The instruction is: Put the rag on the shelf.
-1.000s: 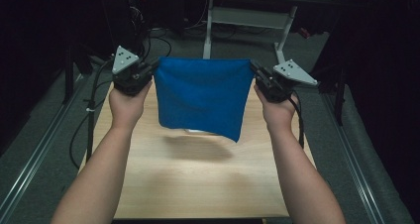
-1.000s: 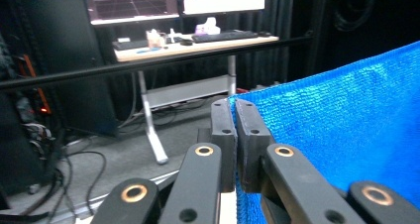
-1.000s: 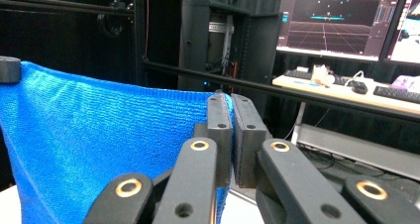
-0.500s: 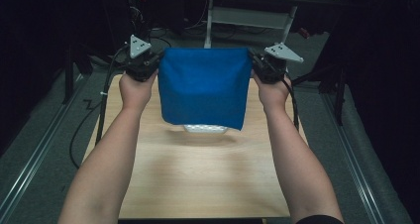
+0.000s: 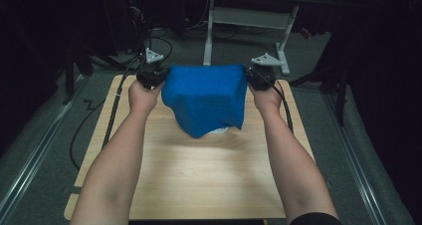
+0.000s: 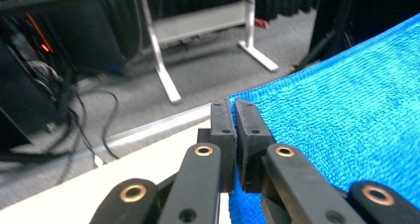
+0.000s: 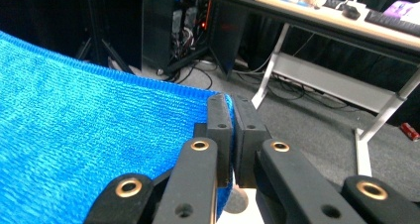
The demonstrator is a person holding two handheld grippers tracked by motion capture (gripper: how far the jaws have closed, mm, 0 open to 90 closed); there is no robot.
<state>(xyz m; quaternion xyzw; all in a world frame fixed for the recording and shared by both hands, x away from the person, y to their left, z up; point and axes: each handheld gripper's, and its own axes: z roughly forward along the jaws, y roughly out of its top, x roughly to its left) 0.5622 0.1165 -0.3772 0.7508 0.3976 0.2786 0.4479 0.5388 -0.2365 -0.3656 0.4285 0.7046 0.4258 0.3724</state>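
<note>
Holding a blue towel (image 5: 206, 98) stretched in mid-air, upper centre of frame, above the wooden table (image 5: 199, 175). Left gripper (image 5: 152, 78) and right gripper (image 5: 260, 77) each have jaws clamped tight on a top corner. Looks like spreading or folding; next move probably needs both lowering evenly.

In the high view the table (image 5: 199, 175) fills the lower centre of the frame. A cloth (image 5: 206, 98) hangs above its far half, stretched between the left gripper (image 5: 152, 75) at centre left and the right gripper (image 5: 260, 75) at centre right. A desk frame (image 5: 244, 16) stands on the floor behind, at top centre. Cables (image 5: 89, 120) trail down the left edge.
</note>
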